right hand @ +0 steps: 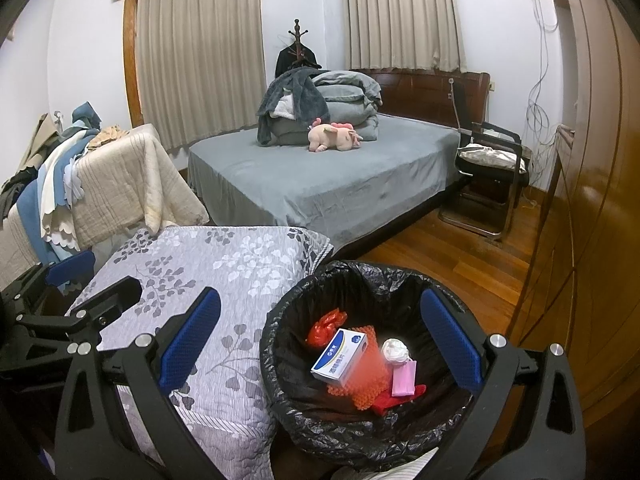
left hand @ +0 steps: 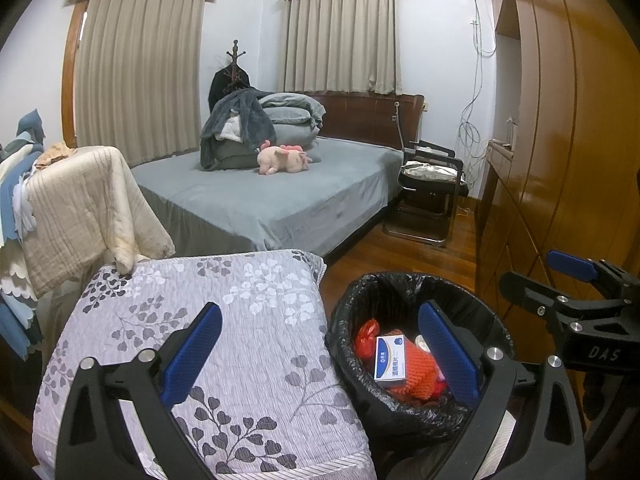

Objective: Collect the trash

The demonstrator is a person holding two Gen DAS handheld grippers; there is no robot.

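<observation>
Black plastic liner drapes over the rim of the round waste bin (right hand: 280, 344), keeping the blue-and-white cardboard box (right hand: 340, 358), orange foam netting (right hand: 366, 390), white crumpled tissue (right hand: 395, 350) and pink packet (right hand: 404, 378) contained. The bin sits on the wooden floor (right hand: 460, 264), just beside the grey leaf-print quilted cushion (right hand: 224, 280). Your left gripper (left hand: 320, 350) and right gripper (right hand: 320, 338) both hover spread apart and empty, the right one over the bin, suggesting the trash has been dropped.

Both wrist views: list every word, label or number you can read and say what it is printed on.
"DAS": raised letters on the black body of the right tongs, seen in the left wrist view.
Blue Chinese characters beside a round logo on the white and blue box in the bin: too blurred to read.
No other text is visible.
</observation>
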